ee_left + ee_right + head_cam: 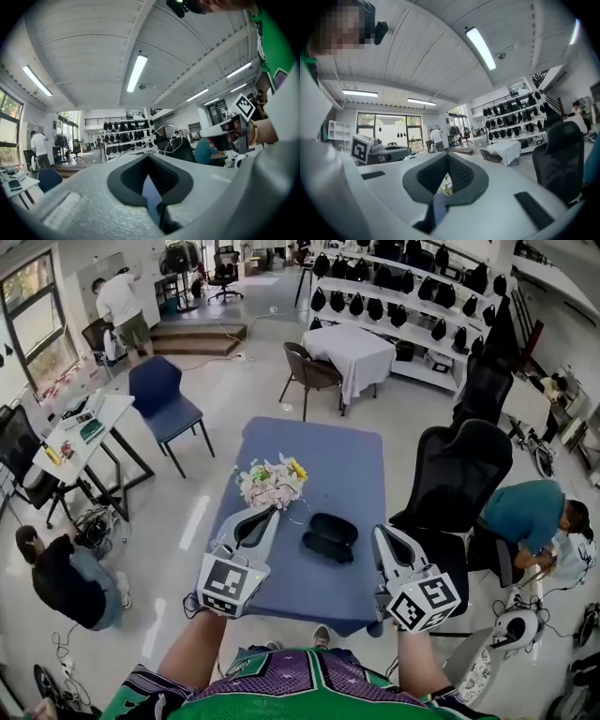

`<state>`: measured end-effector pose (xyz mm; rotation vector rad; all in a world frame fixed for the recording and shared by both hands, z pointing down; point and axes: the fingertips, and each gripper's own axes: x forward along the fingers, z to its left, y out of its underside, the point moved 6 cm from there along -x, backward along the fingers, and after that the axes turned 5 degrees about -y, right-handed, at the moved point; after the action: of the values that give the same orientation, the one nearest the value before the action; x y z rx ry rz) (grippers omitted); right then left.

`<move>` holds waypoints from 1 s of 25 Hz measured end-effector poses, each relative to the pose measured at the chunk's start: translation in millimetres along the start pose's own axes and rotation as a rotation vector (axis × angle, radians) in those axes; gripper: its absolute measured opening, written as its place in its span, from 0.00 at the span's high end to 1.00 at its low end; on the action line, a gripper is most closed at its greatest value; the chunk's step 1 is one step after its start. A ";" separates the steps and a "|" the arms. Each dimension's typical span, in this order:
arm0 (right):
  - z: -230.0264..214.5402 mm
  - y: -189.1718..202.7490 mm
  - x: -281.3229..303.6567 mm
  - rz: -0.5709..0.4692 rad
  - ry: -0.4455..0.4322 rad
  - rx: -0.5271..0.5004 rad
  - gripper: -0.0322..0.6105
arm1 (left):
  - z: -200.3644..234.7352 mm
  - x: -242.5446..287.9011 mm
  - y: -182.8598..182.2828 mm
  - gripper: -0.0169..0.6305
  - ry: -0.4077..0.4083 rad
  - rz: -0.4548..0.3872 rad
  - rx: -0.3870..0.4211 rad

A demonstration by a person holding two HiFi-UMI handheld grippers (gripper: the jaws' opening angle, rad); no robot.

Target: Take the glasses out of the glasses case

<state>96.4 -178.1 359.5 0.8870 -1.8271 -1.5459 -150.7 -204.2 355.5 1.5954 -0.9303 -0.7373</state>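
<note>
On the blue-clothed table (pixel 356 465) a black glasses case (pixel 330 535) lies open, its two halves side by side. My left gripper (pixel 275 510) is shut on thin wire-framed glasses (pixel 298 513), holding them up to the left of the case, beside the flowers. In the left gripper view the wire frame (pixel 172 125) sticks up past the closed tips of my left gripper (pixel 149 157). My right gripper (pixel 379 531) hovers just right of the case with its jaws together and nothing in them. The right gripper view shows the same tips of my right gripper (pixel 447 157) meeting.
A bouquet of pale flowers (pixel 272 484) lies on the table behind the left gripper. A black office chair (pixel 455 484) stands against the table's right side, and a blue chair (pixel 167 399) at far left. People sit on the floor at the left and crouch at the right.
</note>
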 end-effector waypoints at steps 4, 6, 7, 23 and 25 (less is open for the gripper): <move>1.3 -6.2 3.6 -0.022 0.000 -0.005 0.95 | 14.2 -15.9 -8.3 0.95 -0.035 -0.037 -0.057; 1.1 -10.4 5.0 -0.040 -0.003 -0.023 0.95 | 19.9 -23.2 -11.9 0.95 -0.050 -0.058 -0.082; 0.3 -12.3 5.8 -0.048 -0.003 -0.029 0.95 | 22.7 -26.1 -13.5 0.95 -0.059 -0.067 -0.089; -21.4 -30.9 -2.2 -0.086 0.099 -0.051 0.95 | 65.0 -34.6 -36.5 0.95 -0.165 -0.155 -0.193; -24.5 -32.8 -5.0 -0.090 0.119 -0.051 0.95 | 66.9 -30.8 -37.8 0.95 -0.169 -0.161 -0.188</move>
<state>122.6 -192.4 330.9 1.0267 -1.6779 -1.5527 -215.5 -206.5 304.1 1.4694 -0.8328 -1.0546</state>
